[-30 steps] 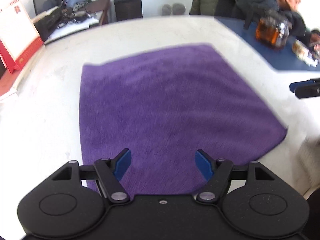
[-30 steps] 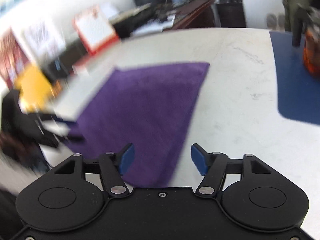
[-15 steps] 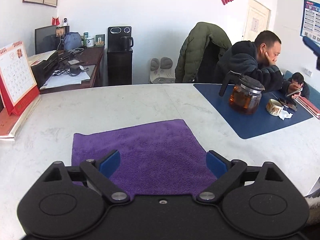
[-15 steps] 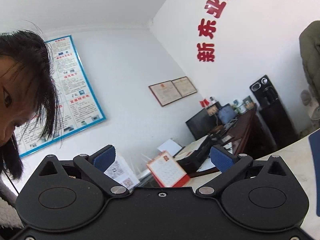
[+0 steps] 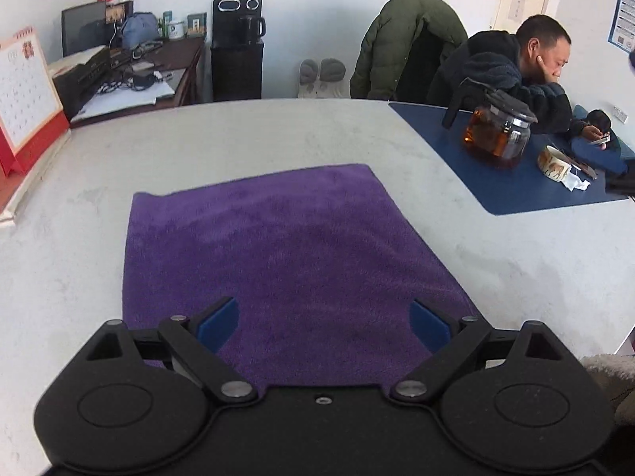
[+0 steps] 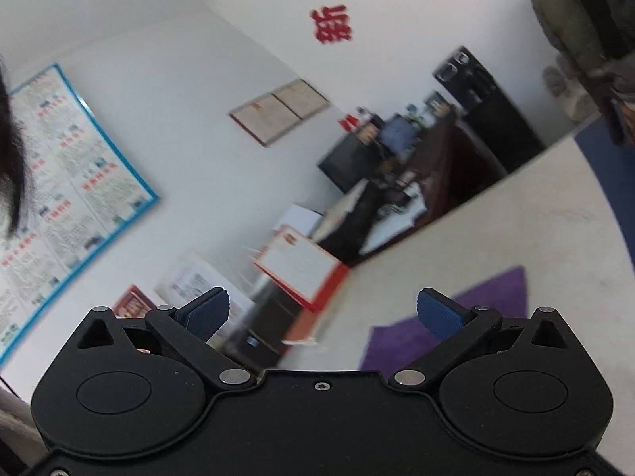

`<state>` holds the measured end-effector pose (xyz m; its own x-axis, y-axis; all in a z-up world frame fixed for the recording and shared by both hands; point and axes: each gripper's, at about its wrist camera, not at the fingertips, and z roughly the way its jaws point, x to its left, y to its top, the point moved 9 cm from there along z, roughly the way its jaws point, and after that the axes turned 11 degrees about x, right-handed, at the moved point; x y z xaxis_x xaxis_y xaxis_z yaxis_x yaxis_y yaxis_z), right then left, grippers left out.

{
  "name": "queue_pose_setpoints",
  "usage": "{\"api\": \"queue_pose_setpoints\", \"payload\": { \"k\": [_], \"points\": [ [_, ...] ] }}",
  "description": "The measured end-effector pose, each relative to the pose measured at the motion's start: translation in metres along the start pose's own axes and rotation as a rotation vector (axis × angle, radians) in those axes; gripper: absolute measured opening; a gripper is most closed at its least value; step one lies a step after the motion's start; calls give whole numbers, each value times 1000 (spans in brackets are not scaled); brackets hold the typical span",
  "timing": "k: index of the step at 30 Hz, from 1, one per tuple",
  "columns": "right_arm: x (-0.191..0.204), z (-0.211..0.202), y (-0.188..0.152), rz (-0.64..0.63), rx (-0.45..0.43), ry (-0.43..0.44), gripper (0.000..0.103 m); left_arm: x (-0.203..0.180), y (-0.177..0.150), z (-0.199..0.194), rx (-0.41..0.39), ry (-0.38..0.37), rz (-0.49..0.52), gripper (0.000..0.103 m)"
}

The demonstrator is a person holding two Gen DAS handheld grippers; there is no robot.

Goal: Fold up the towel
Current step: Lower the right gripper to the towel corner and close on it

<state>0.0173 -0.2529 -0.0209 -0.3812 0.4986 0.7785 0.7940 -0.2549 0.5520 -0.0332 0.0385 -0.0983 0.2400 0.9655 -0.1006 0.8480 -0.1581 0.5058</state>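
Observation:
A purple towel (image 5: 285,254) lies flat on the pale table (image 5: 246,135), spread out in one layer. My left gripper (image 5: 323,323) hovers over the towel's near edge, open wide, blue pads apart with nothing between them. In the right wrist view a corner of the towel (image 6: 492,297) shows at lower right. My right gripper (image 6: 321,311) is open too, tilted and pointing out over the table's left edge toward the room, holding nothing.
A blue mat (image 5: 528,174) at the table's right carries a glass teapot (image 5: 496,131) and a small cup (image 5: 553,162). A person (image 5: 516,75) sits there, leaning on the table. A red desk calendar (image 5: 24,99) stands at the left edge; a cluttered desk (image 5: 131,71) behind.
Both grippers opened wider. The left view tipped up, then back down over the towel. The right gripper swung up off the towel toward the wall, then rolled so the table shows again.

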Motion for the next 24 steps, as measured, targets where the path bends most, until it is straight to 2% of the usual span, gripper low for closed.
{"api": "queue_pose_setpoints", "payload": {
  "k": [3,6,7,10,13,15,18,24],
  "points": [
    [-30,15,-30,-64,136,-170,103,3,-12,12,49,37,-16,93],
    [-49,35,-70,-176,283,-272,99,0,-21,21,70,84,7,93],
    [-52,42,-79,-181,321,-280,97,-1,-24,23,74,96,11,93],
    [-62,58,-93,-162,407,-254,83,-2,-31,29,90,103,0,92],
    [-67,70,-102,-201,449,-226,77,-4,-36,35,94,115,-12,92],
    [-59,64,-111,-236,480,-205,65,-4,-38,39,94,127,-24,91],
    [-63,63,-113,-252,505,-207,61,-3,-37,43,93,153,-35,91],
    [-77,66,-112,-255,525,-220,60,-4,-36,51,84,178,-29,91]
  ]
}}
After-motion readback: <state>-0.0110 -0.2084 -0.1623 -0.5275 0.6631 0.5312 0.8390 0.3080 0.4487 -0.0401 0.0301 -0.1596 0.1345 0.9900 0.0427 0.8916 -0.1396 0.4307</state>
